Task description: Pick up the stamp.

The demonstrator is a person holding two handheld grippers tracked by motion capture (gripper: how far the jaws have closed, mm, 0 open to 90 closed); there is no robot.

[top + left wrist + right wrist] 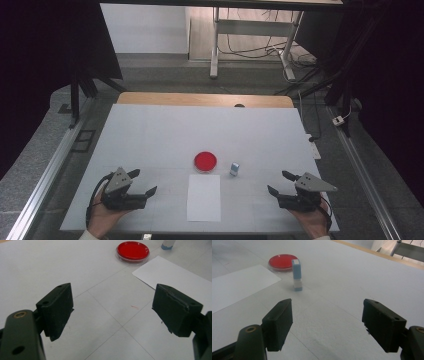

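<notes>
A round red dish lies near the middle of the white table top. Just in front of it lies a white paper sheet. A small blue and white upright block stands right of the dish. My left gripper rests at the front left, open, nothing between its jaws; its view has the red dish and paper sheet ahead. My right gripper sits at the front right, open and empty, with the block and dish beyond it.
The table's wooden far edge borders a floor with a desk frame and cables. Metal rails run along both sides of the table. Dark curtains hang at left and right.
</notes>
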